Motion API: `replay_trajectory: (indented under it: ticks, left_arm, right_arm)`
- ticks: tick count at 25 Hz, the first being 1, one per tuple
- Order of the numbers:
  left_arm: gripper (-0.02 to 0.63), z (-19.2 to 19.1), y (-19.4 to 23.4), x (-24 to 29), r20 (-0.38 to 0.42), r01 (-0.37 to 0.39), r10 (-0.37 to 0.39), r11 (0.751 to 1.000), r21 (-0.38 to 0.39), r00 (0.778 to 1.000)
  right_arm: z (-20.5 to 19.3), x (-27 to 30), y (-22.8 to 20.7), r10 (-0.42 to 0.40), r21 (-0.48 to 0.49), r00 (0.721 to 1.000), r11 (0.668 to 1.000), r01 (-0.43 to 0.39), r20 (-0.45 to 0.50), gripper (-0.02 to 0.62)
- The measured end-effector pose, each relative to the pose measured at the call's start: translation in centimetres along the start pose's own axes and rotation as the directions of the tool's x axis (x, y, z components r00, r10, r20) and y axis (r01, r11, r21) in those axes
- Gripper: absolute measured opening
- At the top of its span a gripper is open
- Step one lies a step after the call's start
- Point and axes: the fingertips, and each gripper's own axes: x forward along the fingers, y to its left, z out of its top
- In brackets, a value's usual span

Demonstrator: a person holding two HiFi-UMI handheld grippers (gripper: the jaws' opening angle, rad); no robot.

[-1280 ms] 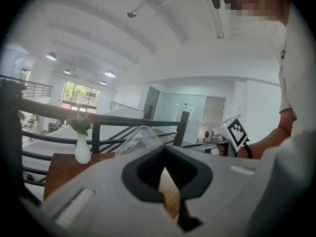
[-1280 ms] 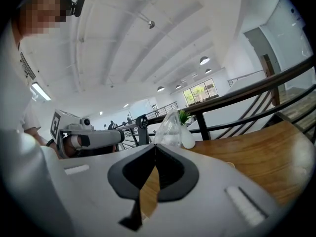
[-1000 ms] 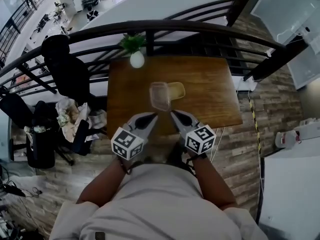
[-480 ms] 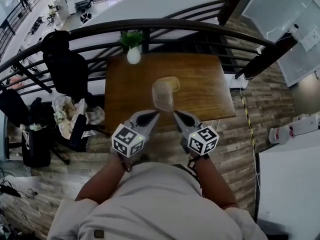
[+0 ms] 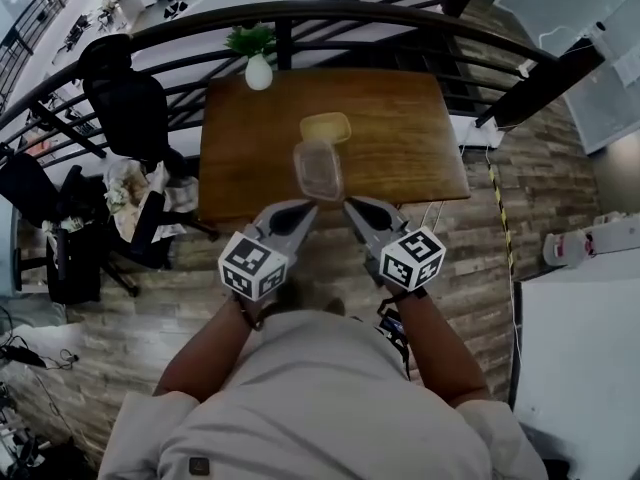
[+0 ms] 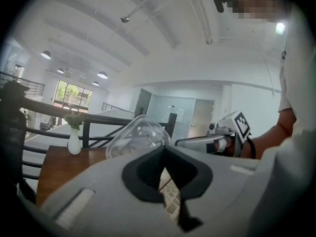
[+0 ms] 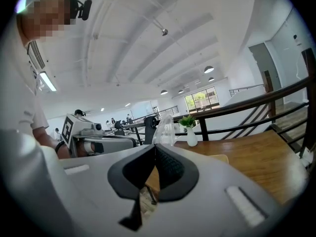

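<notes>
Hovering side by side just off the near edge of the brown wooden table (image 5: 405,158), the left gripper (image 5: 299,209) and right gripper (image 5: 353,206) both have jaws pressed together, gripping nothing. A clear plastic tub (image 5: 319,171) sits on the table just ahead of them, with a flat yellow lid (image 5: 326,127) just beyond it.

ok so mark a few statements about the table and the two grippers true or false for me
1. A white vase with a green plant stands upright at the far edge of the table. True.
2. The left gripper is clamped on the clear container. False: its jaws are together on nothing, and the container is ahead of its tips.
3. A yellow piece lies beyond the clear container, farther from the person. True.
4. The right gripper has its jaws wide apart. False: they are together, with nothing between them.
</notes>
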Motion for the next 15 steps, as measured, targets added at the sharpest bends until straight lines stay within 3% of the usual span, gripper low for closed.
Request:
replay_trajectory:
  ticks: [15]
  left_arm:
    - [0.003,-4.5,-10.3,-0.3,-0.001,-0.103,0.103,0.995,-0.016,0.995]
  right_arm:
    - [-4.8,-10.3,3.2,0.106,-0.023,0.994,0.994,-0.107,-0.033,0.006]
